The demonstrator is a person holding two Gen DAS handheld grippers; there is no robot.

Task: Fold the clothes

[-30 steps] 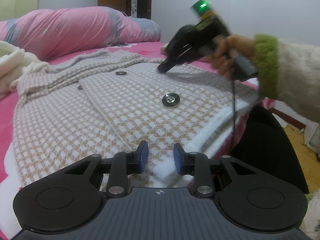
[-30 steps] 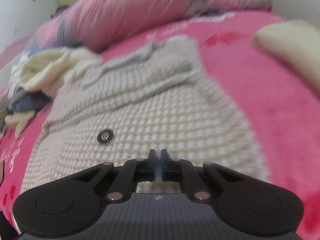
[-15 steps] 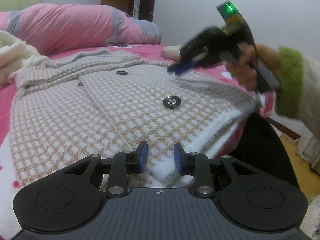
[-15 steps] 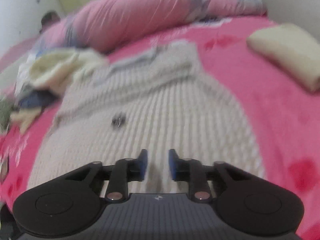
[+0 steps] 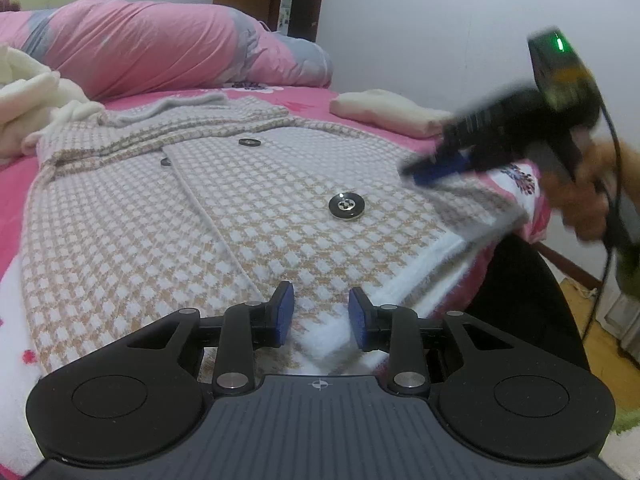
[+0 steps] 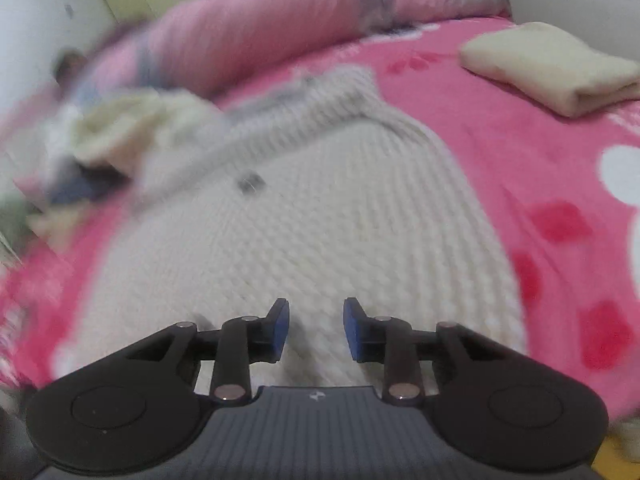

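- The left gripper [image 5: 320,320] has its jaws apart, with nothing between the blue pads [image 5: 285,312].
- The coat [image 5: 168,216], checked tan and white, lies flat on the bed [image 5: 12,184] ahead of those jaws and spreads away from them to both sides.
- Its white fleecy hem [image 5: 424,264] sits right at the left jaw tips and runs off to their right, along the bed's edge.
- A big dark button [image 5: 346,207] lies on the coat straight ahead of the left jaws; a smaller button [image 5: 249,142] sits farther ahead, near the collar.
- The right gripper [image 6: 316,328] has its jaws apart too, empty, over the coat [image 6: 320,216]; this view is blurred.
- In the left view the right gripper [image 5: 434,170] appears ahead and to the right of the left jaws, at the coat's right edge, held by a hand [image 5: 588,196]. Blur hides whether it touches the cloth.
- A folded cream cloth [image 6: 552,64] rests on the bed far ahead and right of the right jaws, apart from the coat.
- A pink duvet [image 5: 152,44] is bunched across the far side, beyond the collar.
- Loose cream clothes [image 5: 28,96] are heaped far ahead and left of the left jaws, beside the coat's shoulder.
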